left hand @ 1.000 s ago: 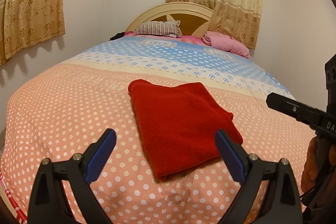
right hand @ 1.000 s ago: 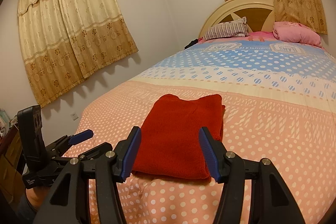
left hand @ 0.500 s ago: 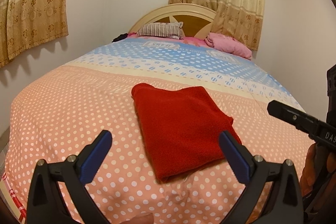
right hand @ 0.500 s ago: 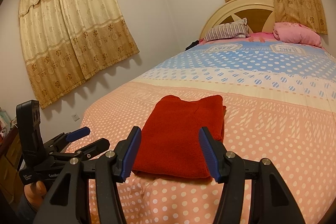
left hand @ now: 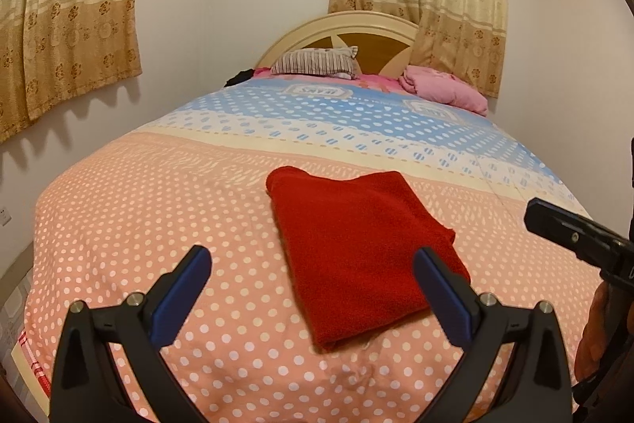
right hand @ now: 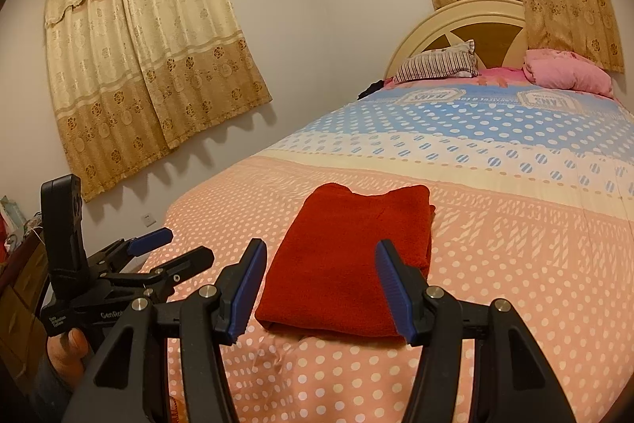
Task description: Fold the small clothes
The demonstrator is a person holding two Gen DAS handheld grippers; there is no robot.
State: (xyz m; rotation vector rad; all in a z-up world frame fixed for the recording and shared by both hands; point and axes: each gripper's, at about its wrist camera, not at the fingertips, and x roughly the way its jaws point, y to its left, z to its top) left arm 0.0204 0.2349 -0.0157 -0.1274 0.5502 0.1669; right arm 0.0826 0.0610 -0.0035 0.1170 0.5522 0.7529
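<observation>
Folding looks finished. Left wrist view: the red cloth (left hand: 364, 248) lies in a neat rectangle on the dotted bedspread (left hand: 158, 209), at about one o'clock from the left gripper (left hand: 313, 284), whose jaws have just been opening and now stand wide and empty. Pillows (left hand: 317, 62) sit far off at twelve.

Right wrist view: the right gripper (right hand: 321, 288) hangs half spread, empty, the cloth straight ahead at twelve. Nothing blocks either; a next garment seems needed.

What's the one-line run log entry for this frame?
garment: red cloth folded, flat on bed | left gripper: open, empty | right gripper: open, empty
</observation>
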